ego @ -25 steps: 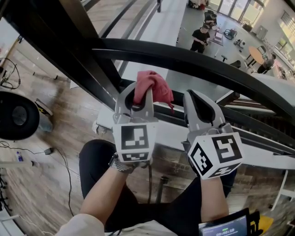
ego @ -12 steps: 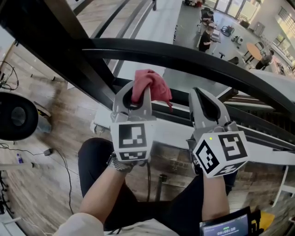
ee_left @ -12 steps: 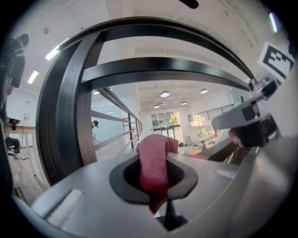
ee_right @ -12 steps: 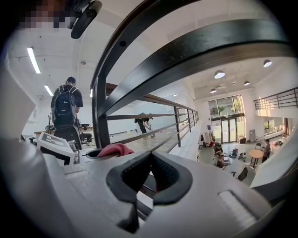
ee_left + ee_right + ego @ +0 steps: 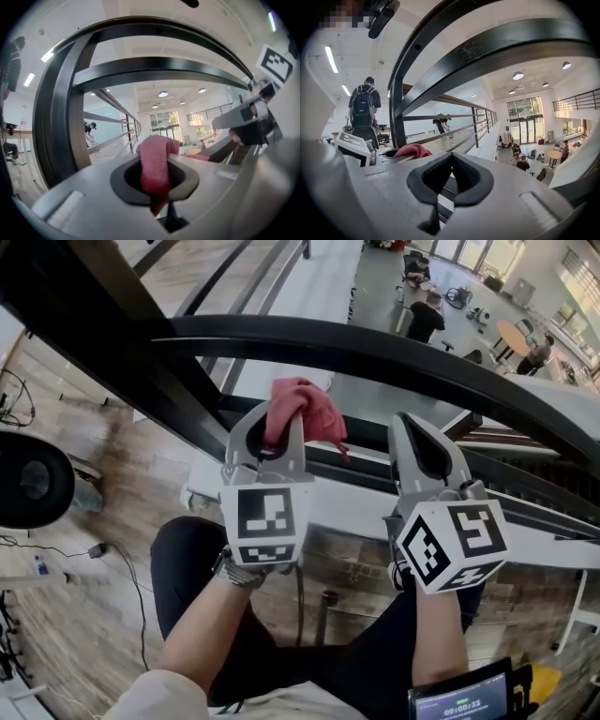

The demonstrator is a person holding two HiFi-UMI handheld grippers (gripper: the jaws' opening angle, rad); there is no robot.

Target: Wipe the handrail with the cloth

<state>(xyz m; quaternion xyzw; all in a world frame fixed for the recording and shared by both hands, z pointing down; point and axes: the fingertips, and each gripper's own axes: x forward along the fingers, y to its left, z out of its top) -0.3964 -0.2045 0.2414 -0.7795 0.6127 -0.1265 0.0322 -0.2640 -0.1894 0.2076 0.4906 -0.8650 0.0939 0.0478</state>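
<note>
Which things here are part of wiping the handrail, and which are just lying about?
For the job:
- red cloth, clamped in the left gripper jaws
- black handrail
- right gripper, jaws together, holding nothing

Just lying about:
- black round object at far left
- round table downstairs

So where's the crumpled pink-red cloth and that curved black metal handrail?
crumpled pink-red cloth (image 5: pixel 314 413): head view, its bunched upper fold.
curved black metal handrail (image 5: pixel 375 354): head view, middle of top rail.
</note>
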